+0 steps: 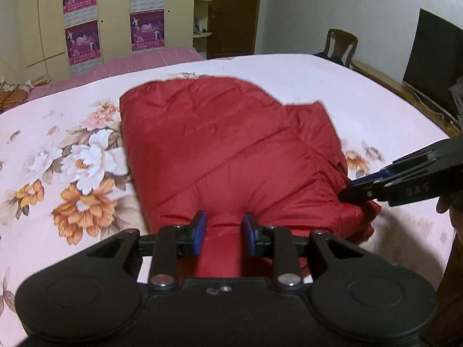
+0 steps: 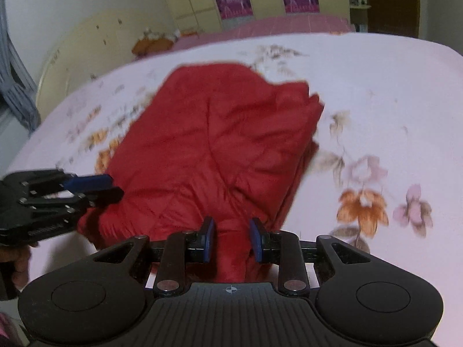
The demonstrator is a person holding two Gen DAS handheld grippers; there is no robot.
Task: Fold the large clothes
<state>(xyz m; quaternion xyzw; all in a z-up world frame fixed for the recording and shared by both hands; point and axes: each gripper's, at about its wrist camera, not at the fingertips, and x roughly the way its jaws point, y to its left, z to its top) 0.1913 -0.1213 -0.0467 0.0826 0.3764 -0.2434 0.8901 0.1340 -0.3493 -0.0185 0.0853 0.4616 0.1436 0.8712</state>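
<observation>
A red puffy jacket [image 1: 231, 150] lies folded on the floral bedsheet [image 1: 58, 150]; it also shows in the right wrist view [image 2: 220, 144]. My left gripper [image 1: 224, 232] is shut on the jacket's near edge, a bunch of red fabric between its blue pads [image 1: 199, 231]. My right gripper [image 2: 233, 237] is shut on the jacket's near edge further right, fabric pinched between its pads [image 2: 256, 238]. Each gripper shows in the other's view: the right [image 1: 356, 189] at the jacket's right corner, the left [image 2: 107, 186] at its left corner.
The bed's far edge meets a pink-covered bed [image 1: 139, 60] and yellow wardrobes with purple posters [image 1: 84, 40]. A wooden chair [image 1: 340, 44], a dark screen [image 1: 434, 57] and a wooden bed rail [image 1: 399, 86] stand at the right. A grey curtain [image 2: 14, 86] hangs at the left.
</observation>
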